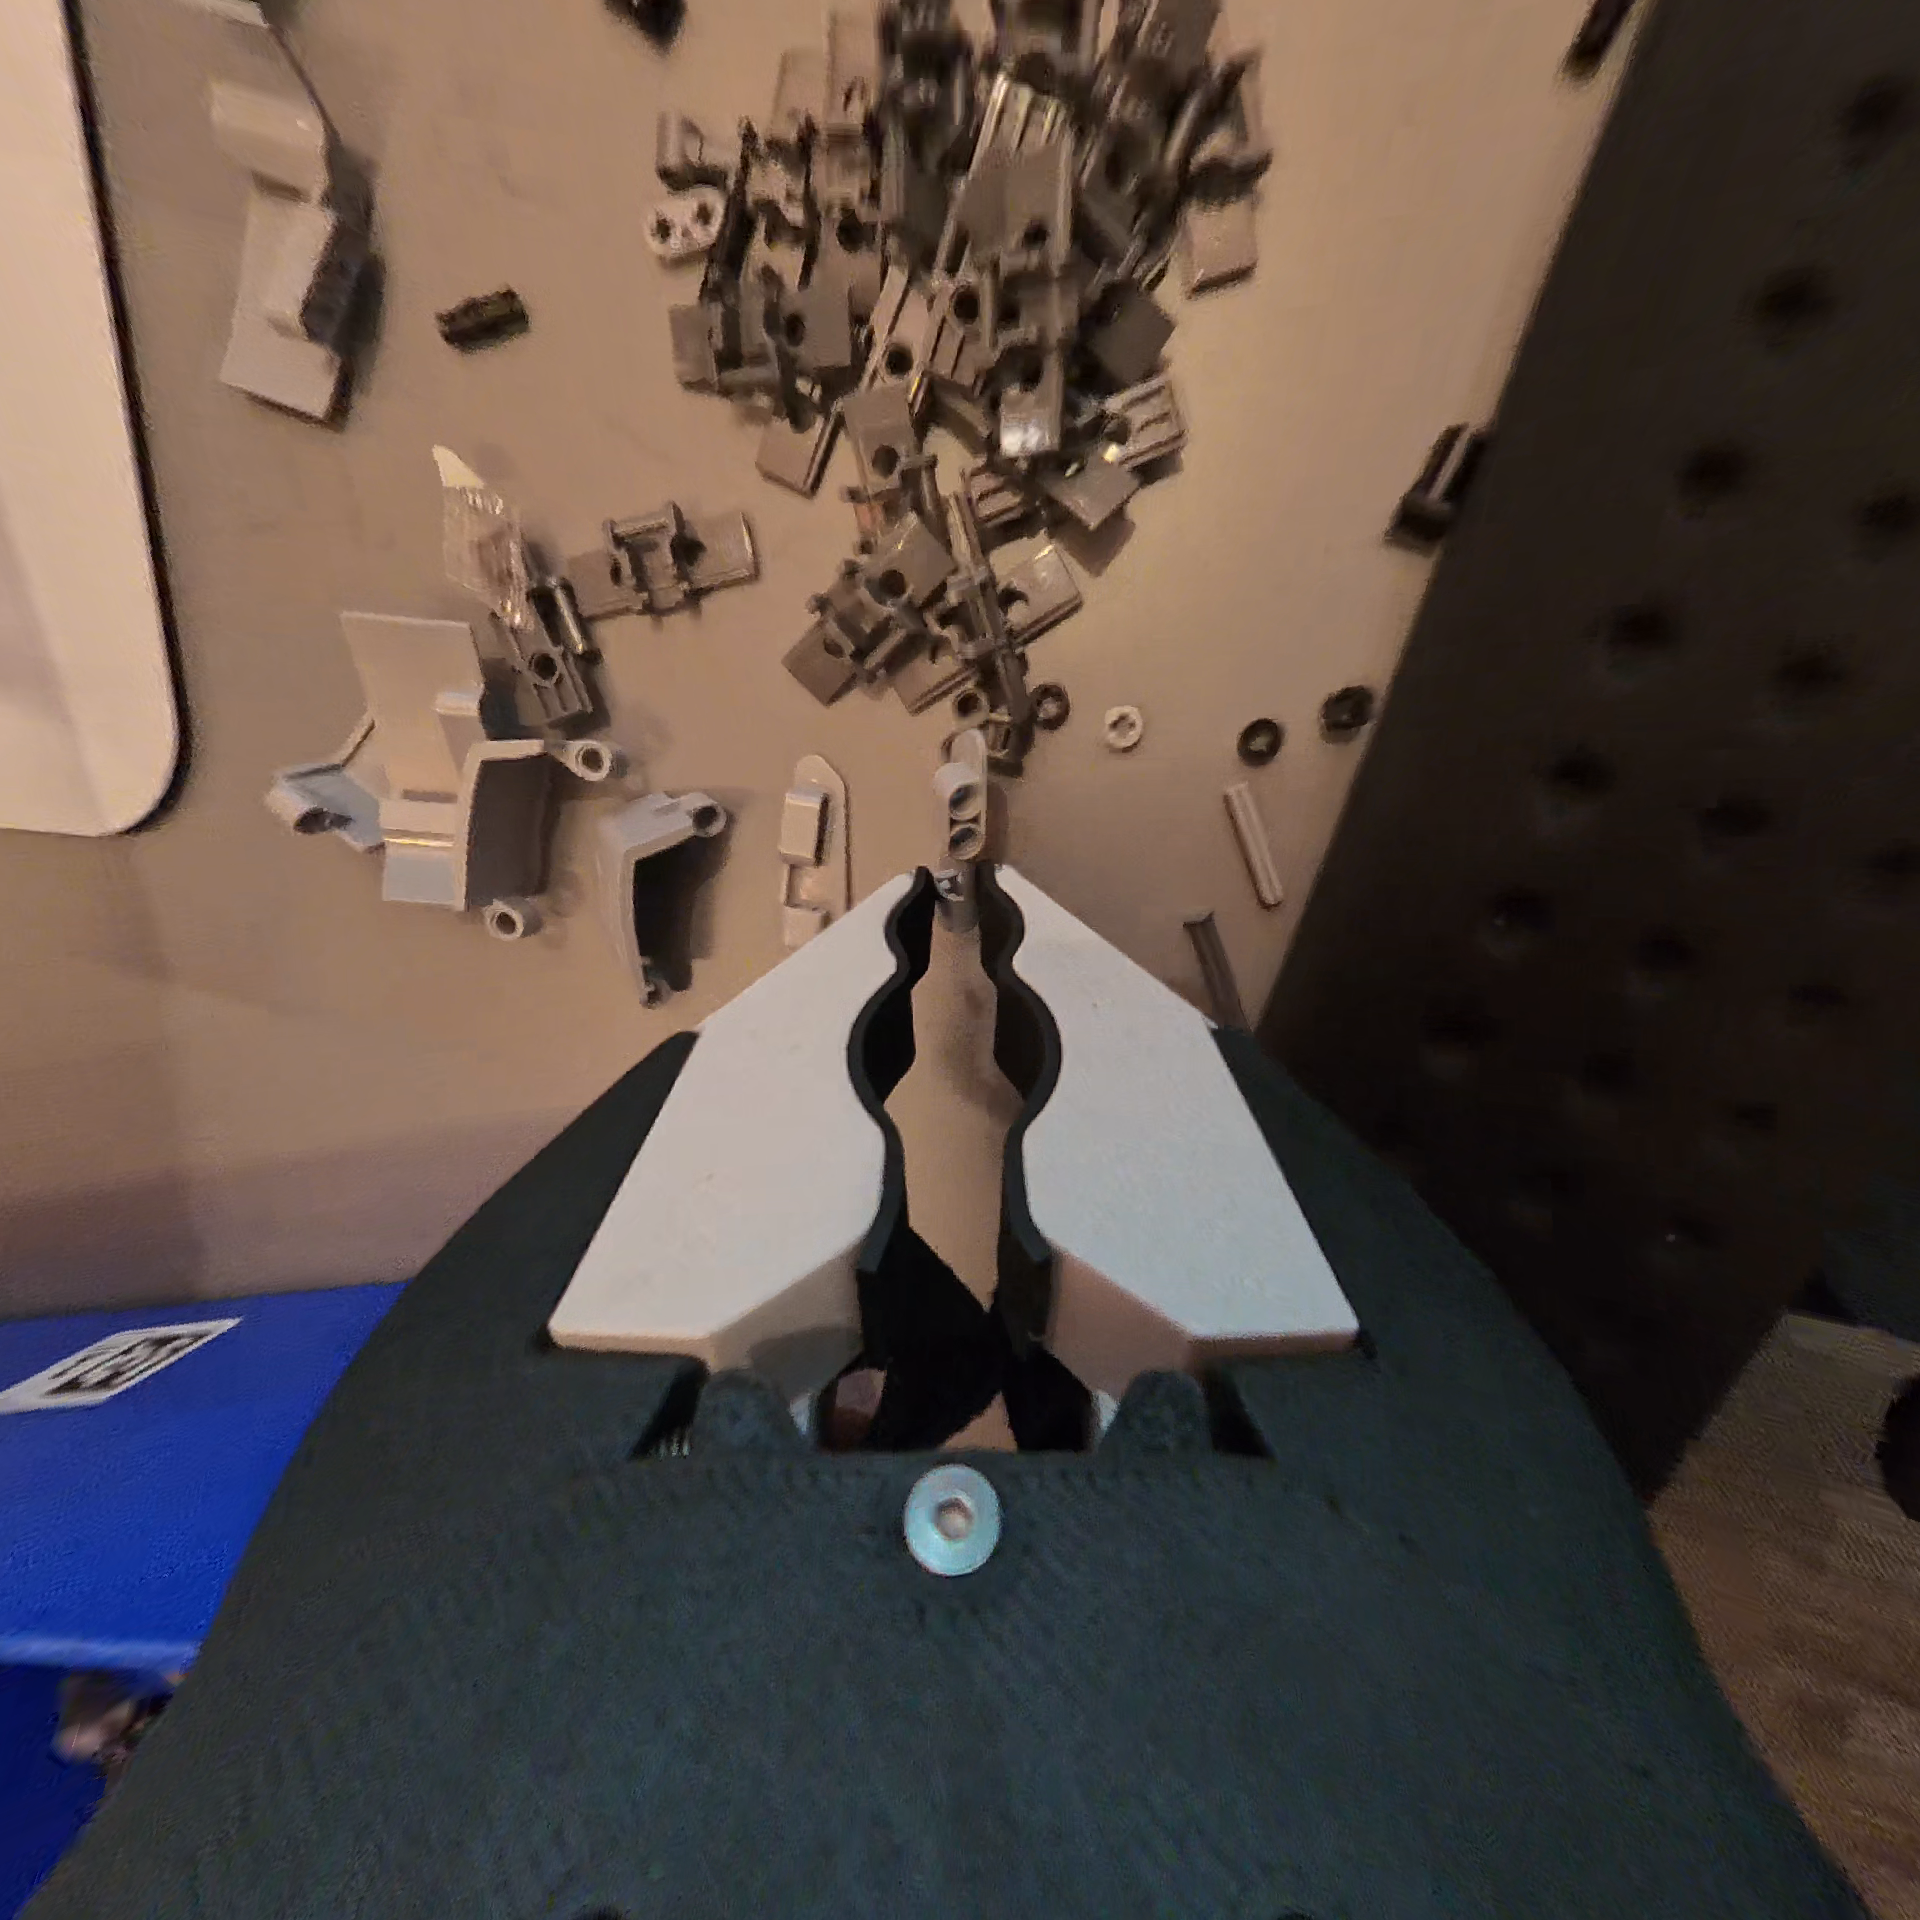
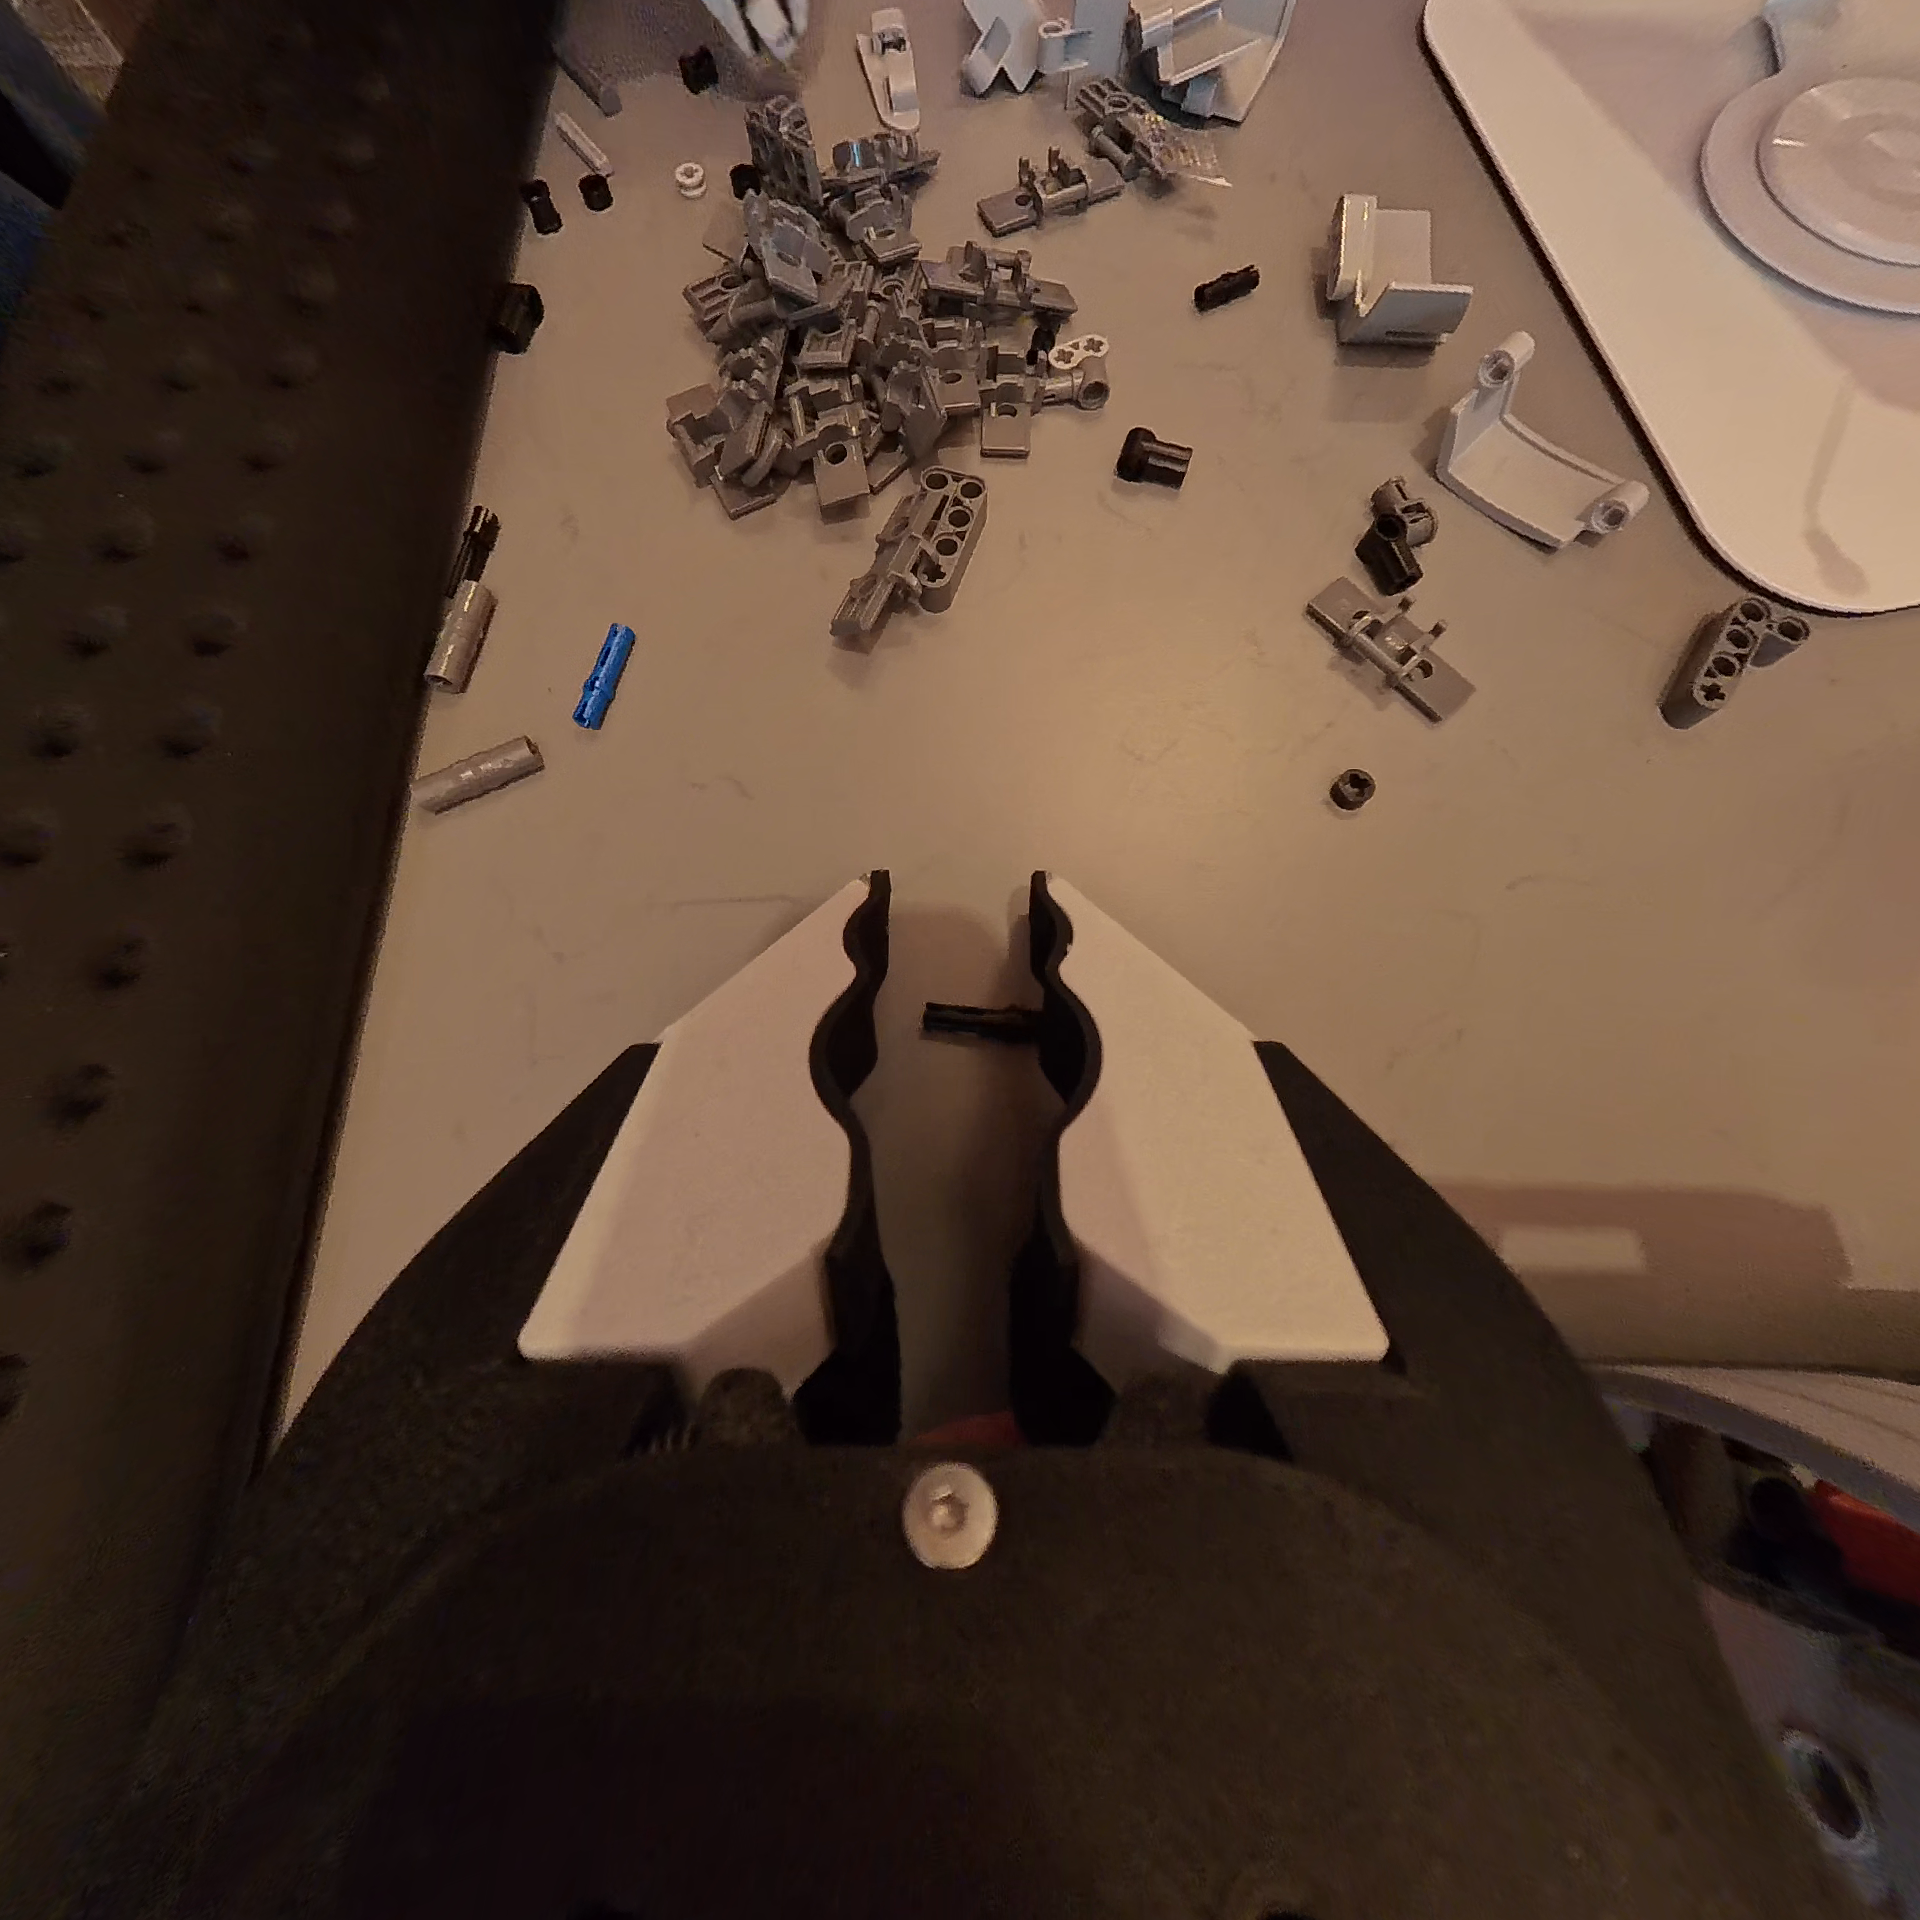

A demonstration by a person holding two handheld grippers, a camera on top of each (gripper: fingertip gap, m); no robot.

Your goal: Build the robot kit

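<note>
I read the left gripper [image 1: 958,883] as clenched on a small light grey connector piece [image 1: 962,805]: its jaws stand nearly together at the tips, and the piece sticks out straight ahead of them, its lower end pinched between the black pads. Ahead of that gripper I see a loose heap of dark grey building pieces [image 1: 956,301] on the tan table [image 1: 208,1091], somewhat blurred. To the gripper's left lie several larger light grey curved panels [image 1: 436,790], and nearer the tips a flat light grey plate piece [image 1: 816,842]. To its right I note small black rings [image 1: 1259,740], a pale rod [image 1: 1252,842], and the edge of a black studded board [image 1: 1662,727] that rises along that side. A blue box [image 1: 156,1475] sits low on the left, beside the gripper body. The right gripper [image 2: 960,883] is released: I see a clear gap between its jaws and nothing gripped. A short black pin [image 2: 977,1019] lies on the table within that gap, its right end just at the right pad; I cannot tell whether they touch. Ahead of this gripper is the same grey heap [image 2: 862,353]; ahead to the left lie a blue pin [image 2: 604,675] and a grey tube [image 2: 480,774] near the black board [image 2: 208,623]; a white tray [image 2: 1662,312] sits ahead to the right.
</note>
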